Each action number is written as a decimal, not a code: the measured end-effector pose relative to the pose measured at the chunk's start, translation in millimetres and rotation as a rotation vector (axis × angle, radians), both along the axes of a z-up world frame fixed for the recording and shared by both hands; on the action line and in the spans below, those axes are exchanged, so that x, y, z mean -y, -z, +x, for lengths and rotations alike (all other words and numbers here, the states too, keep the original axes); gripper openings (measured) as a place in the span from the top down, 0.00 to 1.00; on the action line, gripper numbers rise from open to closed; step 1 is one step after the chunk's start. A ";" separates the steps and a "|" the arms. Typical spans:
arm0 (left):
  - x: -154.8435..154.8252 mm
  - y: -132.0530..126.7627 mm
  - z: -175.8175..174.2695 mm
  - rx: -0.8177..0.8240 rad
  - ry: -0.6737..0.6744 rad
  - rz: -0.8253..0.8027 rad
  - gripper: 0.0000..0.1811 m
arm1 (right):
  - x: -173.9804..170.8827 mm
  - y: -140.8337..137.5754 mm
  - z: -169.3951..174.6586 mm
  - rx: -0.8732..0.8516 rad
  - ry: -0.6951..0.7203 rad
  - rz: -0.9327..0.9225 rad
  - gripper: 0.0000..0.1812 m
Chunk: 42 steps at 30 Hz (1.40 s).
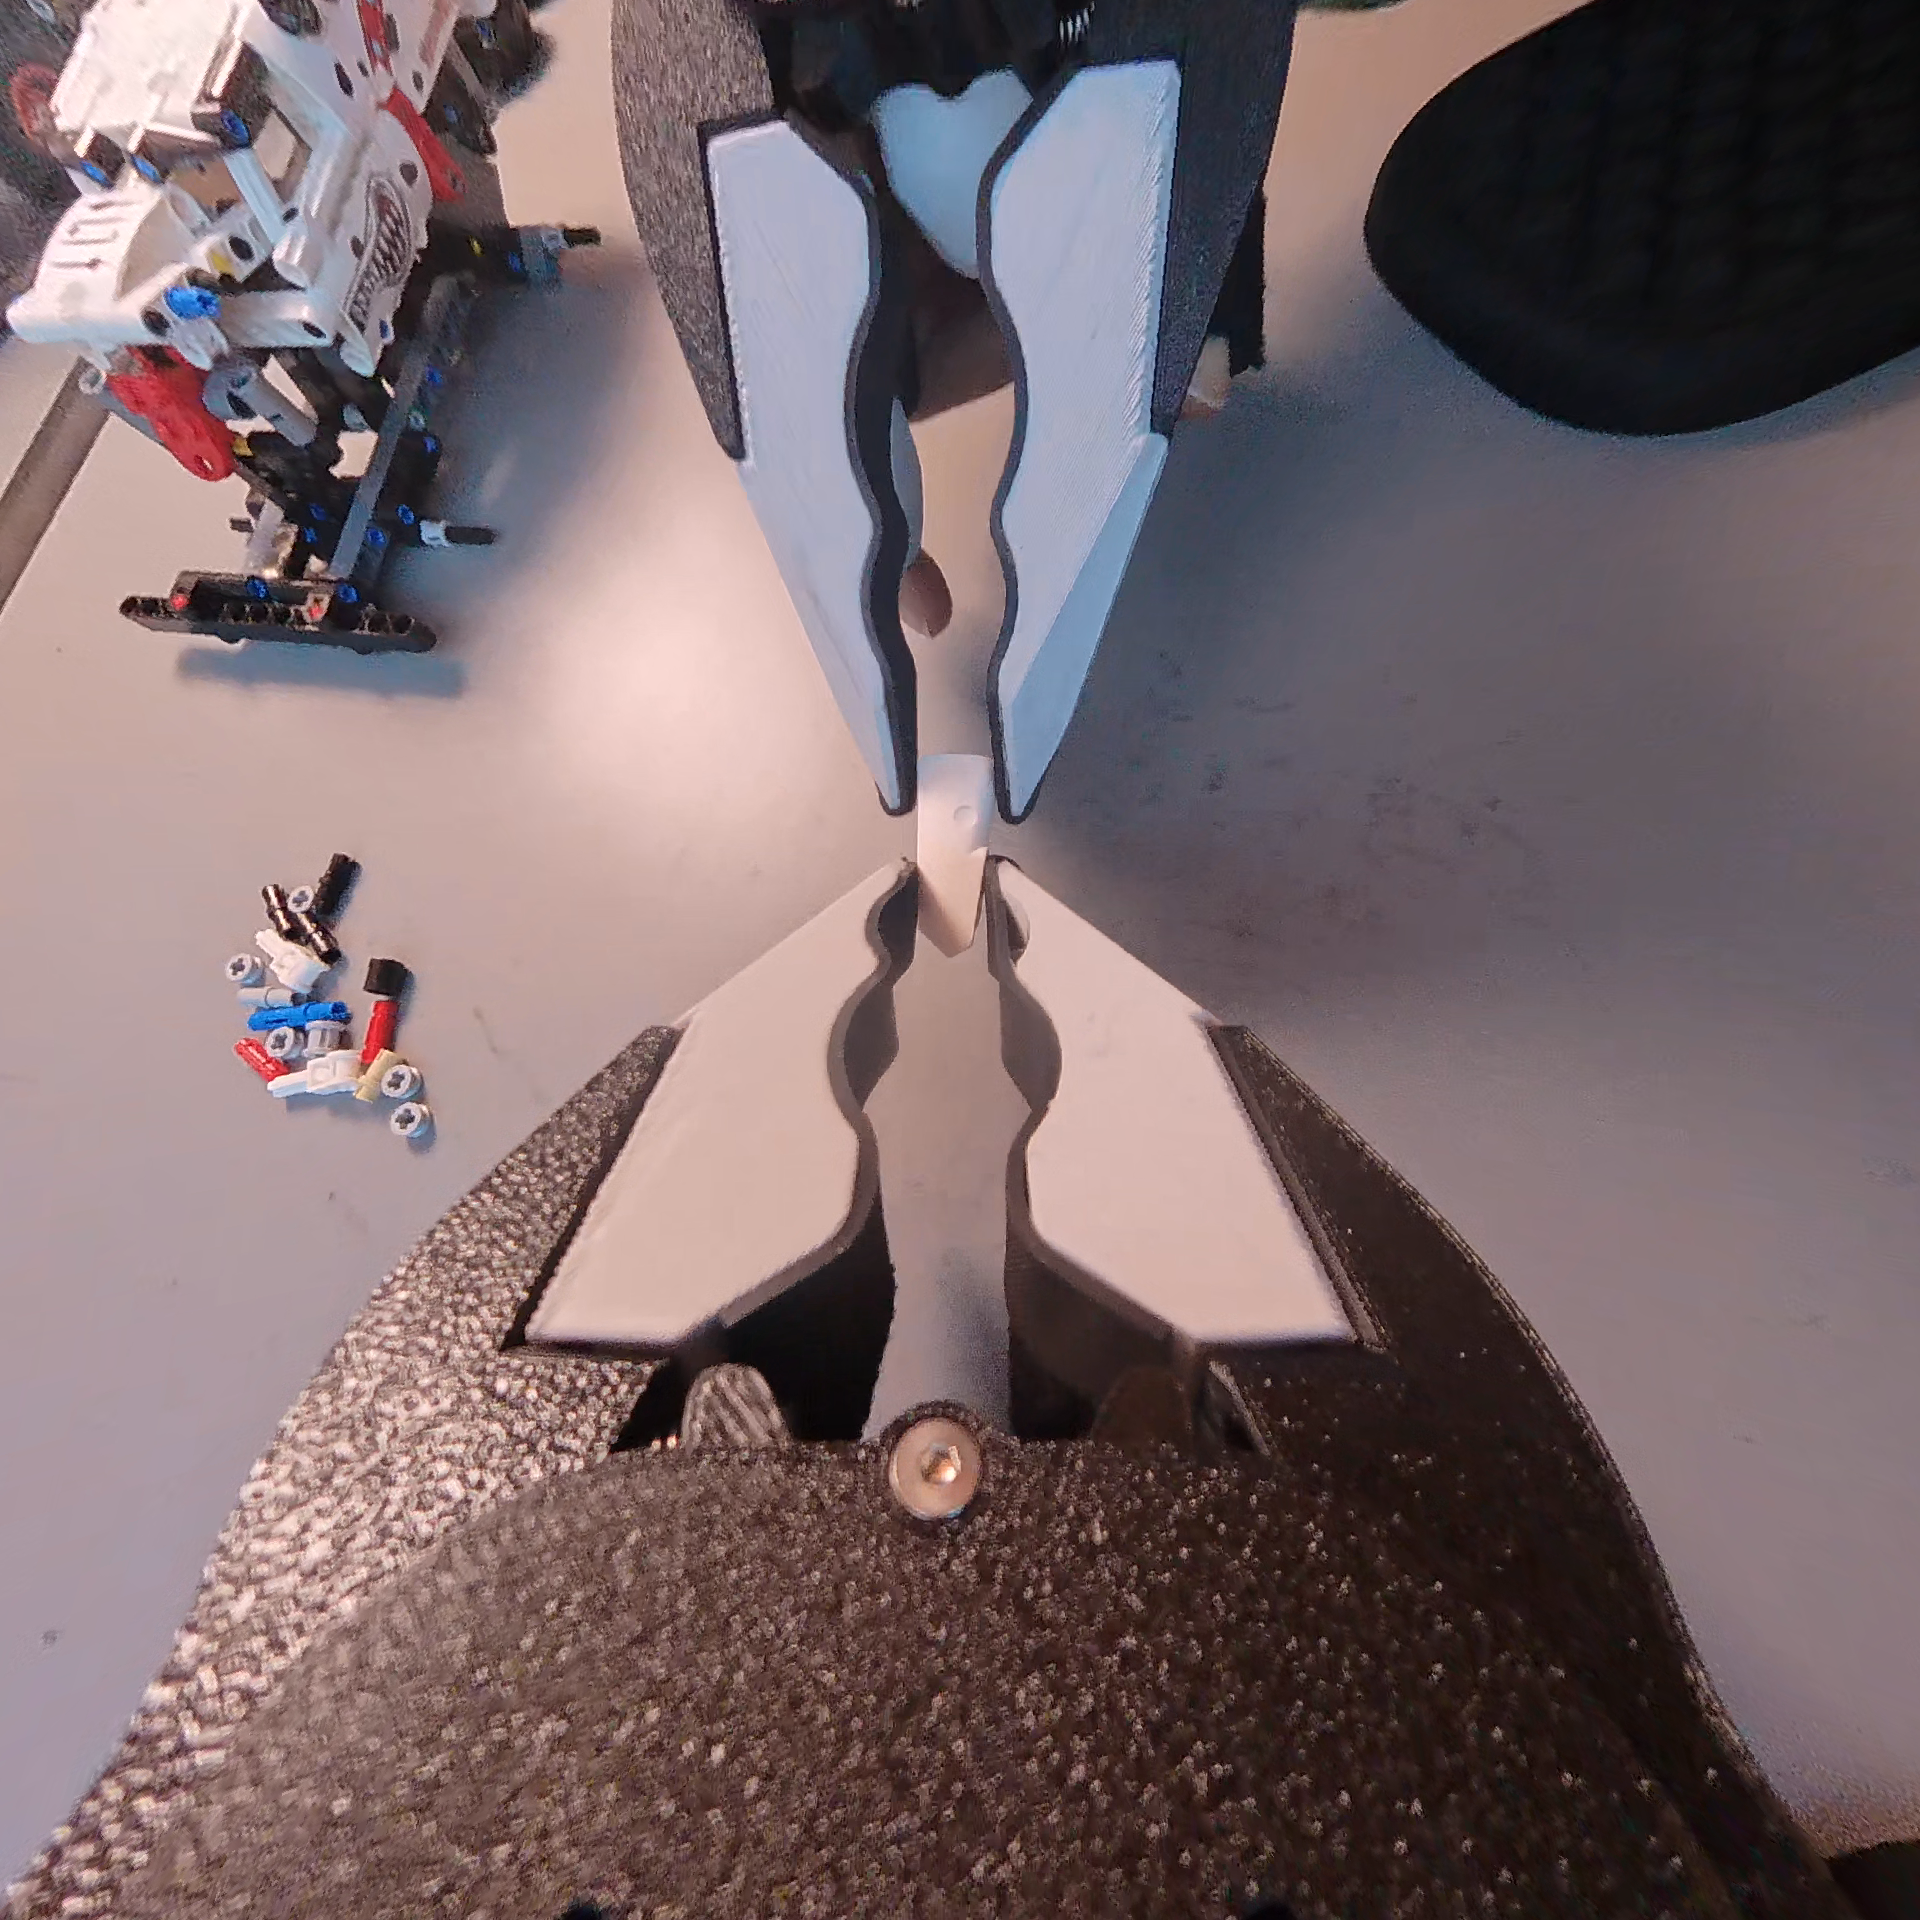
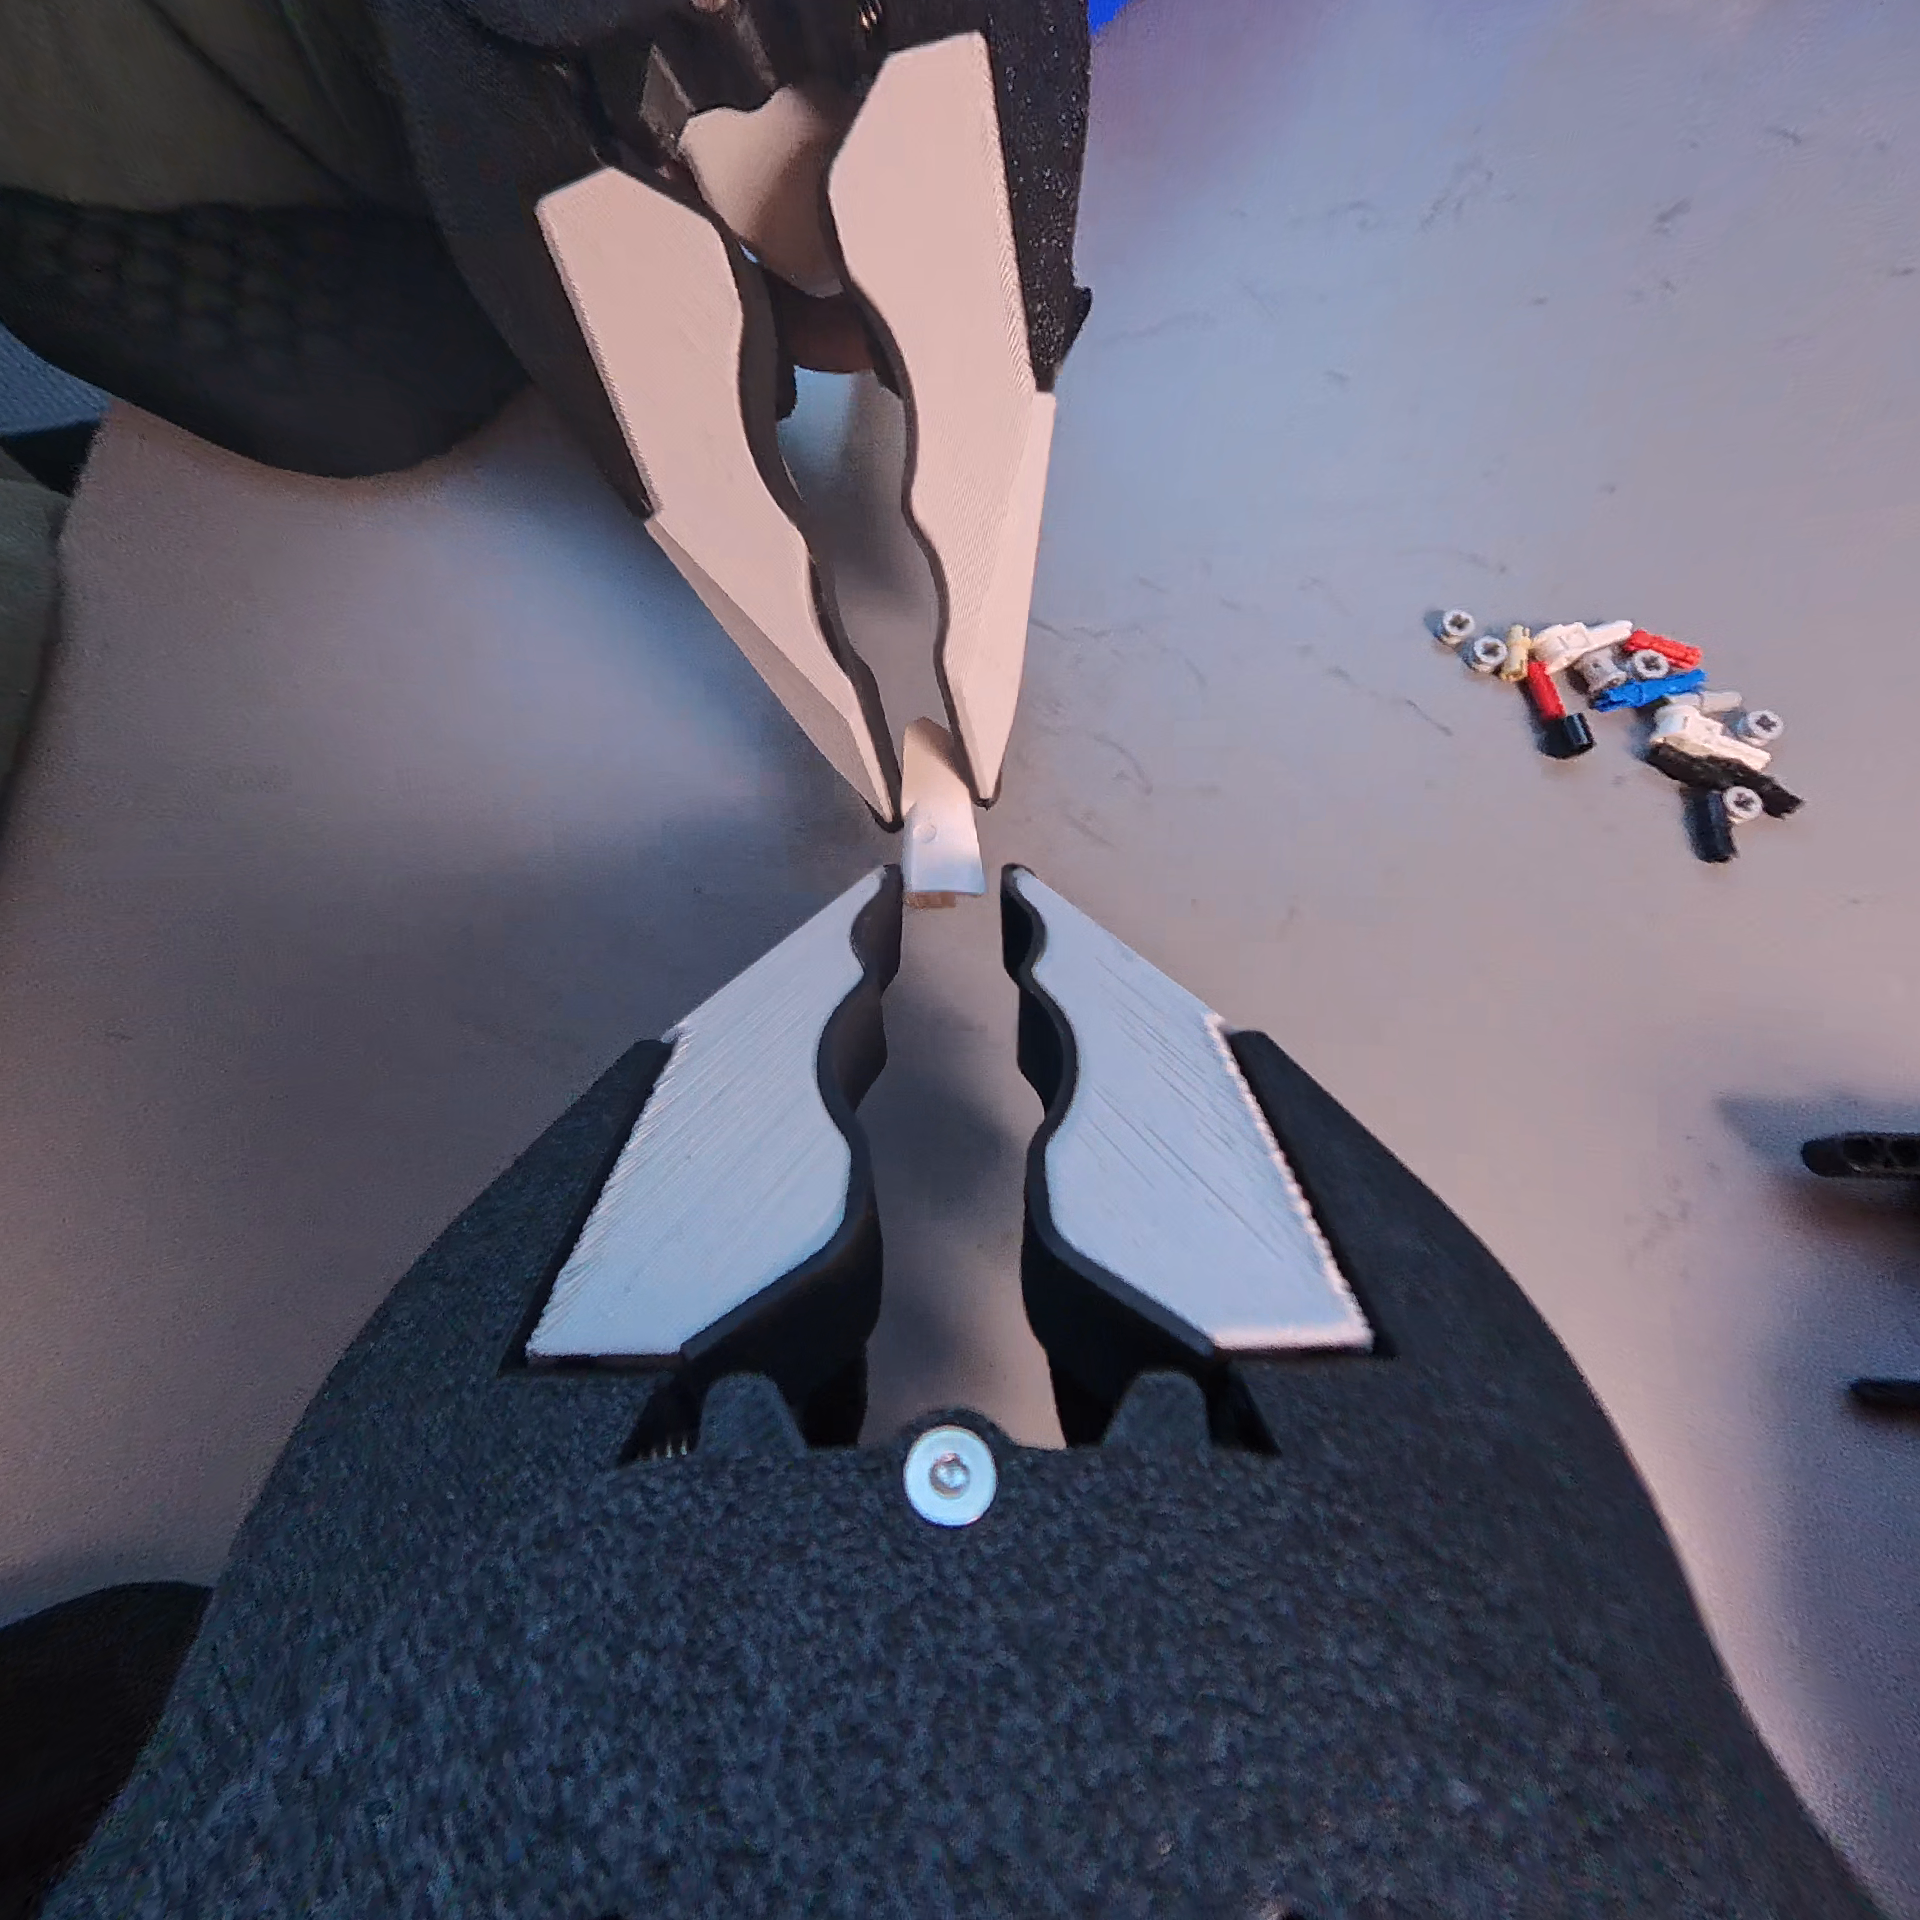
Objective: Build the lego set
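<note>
A small white lego piece (image 1: 954, 831) hangs above the grey table (image 1: 1507, 883) between two grippers that face each other tip to tip. My left gripper (image 1: 948, 868) is shut on it, fingertips pressed to both its sides. My right gripper (image 1: 954, 810) reaches in from the far side, its tips standing either side of the piece's other end. In the right wrist view, my right gripper (image 2: 948, 875) is slightly open, with a gap between one fingertip and the piece (image 2: 940, 831). The left gripper (image 2: 938, 812) there grips it from the top.
A white, red and black lego model (image 1: 239, 239) on a black frame stands at the far left. A pile of small loose pins and connectors (image 1: 322, 1008) lies left of the grippers and shows in the right wrist view (image 2: 1621, 707). A black mesh object (image 1: 1683, 208) lies at the far right.
</note>
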<state>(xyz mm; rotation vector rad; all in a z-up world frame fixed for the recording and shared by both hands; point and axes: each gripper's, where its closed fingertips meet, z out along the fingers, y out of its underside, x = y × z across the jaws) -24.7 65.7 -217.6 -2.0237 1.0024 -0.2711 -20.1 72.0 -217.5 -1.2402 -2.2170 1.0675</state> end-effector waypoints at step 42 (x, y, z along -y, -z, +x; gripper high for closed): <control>-244.0 19.4 -227.0 -0.208 -0.723 -0.020 0.78 | -51.9 -88.9 42.3 -0.475 0.400 -0.142 0.87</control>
